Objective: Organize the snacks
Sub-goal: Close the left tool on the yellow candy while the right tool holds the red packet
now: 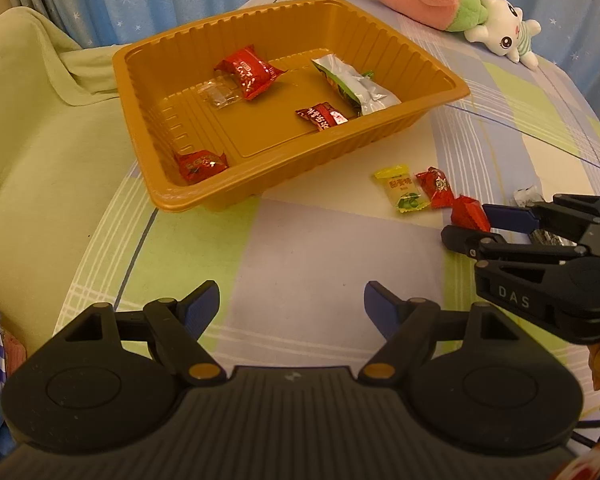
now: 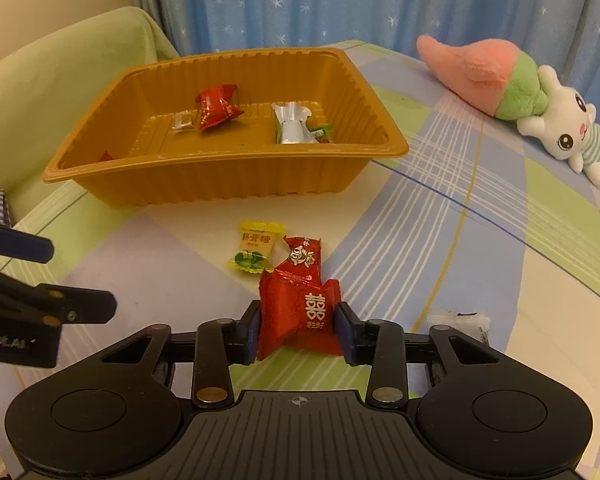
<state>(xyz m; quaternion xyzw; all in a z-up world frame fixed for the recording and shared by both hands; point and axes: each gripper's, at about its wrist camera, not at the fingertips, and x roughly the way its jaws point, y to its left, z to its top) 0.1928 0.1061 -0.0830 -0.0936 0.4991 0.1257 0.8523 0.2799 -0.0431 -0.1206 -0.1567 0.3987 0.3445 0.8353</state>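
An orange plastic tray (image 1: 440, 98) (image 2: 220, 178) stands on the checked tablecloth and holds several wrapped snacks: red packets (image 1: 249, 70), a silver pouch (image 1: 358, 86) and a clear wrapper (image 1: 219, 95). In front of it lie a yellow candy (image 1: 402, 193) (image 2: 256, 247) and a red candy (image 1: 436, 187) (image 2: 302, 255). My right gripper (image 2: 298, 330) (image 1: 466, 226) is shut on a red snack packet (image 2: 300, 316) (image 1: 469, 214) low over the cloth. My left gripper (image 1: 292, 307) is open and empty, hovering in front of the tray; it shows at the left of the right wrist view (image 2: 66, 276).
A pink, green and white plush toy (image 1: 460, 6) (image 2: 520, 92) lies at the far right. A clear-and-black wrapper (image 2: 462, 320) (image 1: 526, 195) lies right of my right gripper. A green-covered seat (image 1: 32, 120) borders the table's left side. Blue star curtains hang behind.
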